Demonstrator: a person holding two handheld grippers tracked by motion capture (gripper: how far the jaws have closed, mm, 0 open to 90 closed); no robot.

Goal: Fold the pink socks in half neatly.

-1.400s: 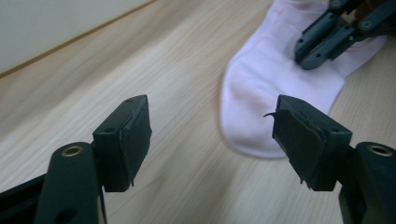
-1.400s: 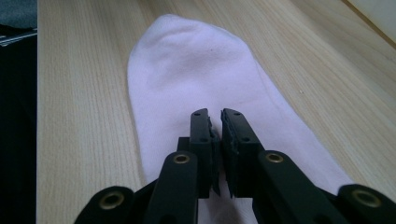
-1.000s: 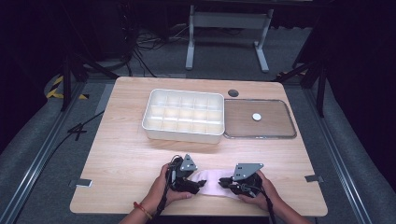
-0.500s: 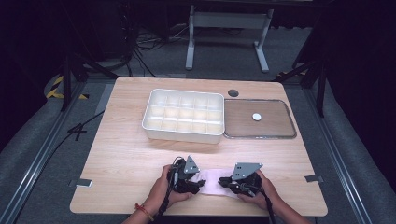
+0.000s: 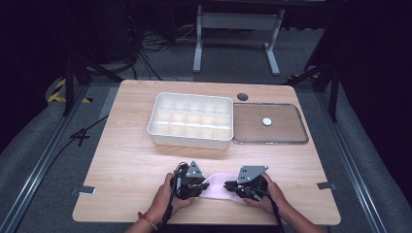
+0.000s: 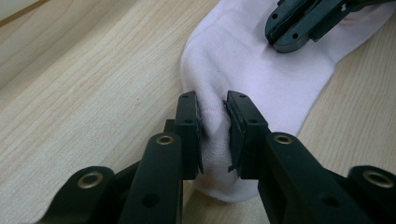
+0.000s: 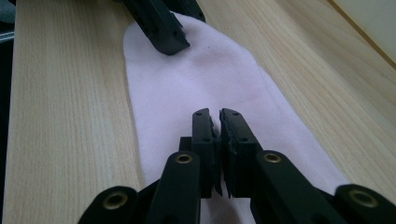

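While both hands rest at the near edge of the wooden surface (image 5: 126,160), the left claw (image 6: 214,122) pinches a raised fold of a pale pink sock (image 6: 261,79) between its two black jaws, which stand a little apart with the cloth bunched between them. The right claw (image 7: 215,122) has its jaws pressed almost together over the other end of the same sock (image 7: 196,79); whether cloth is caught between them cannot be told. From above, the left claw (image 5: 197,182) and the right claw (image 5: 238,187) sit close together, each held in a hand, with the sock (image 5: 219,187) lying flat between them near the middle of the near edge. The left hand (image 5: 167,199) wears a red band at the wrist. Well apart, toward the far edge, a white compartment tray (image 5: 190,120) stands near the middle of the surface. Just beside it, toward the far right corner, lies a shallow clear lid (image 5: 291,131) with a small white disc (image 5: 266,121) on it. A dark round grommet (image 5: 242,96) is set near the far edge.
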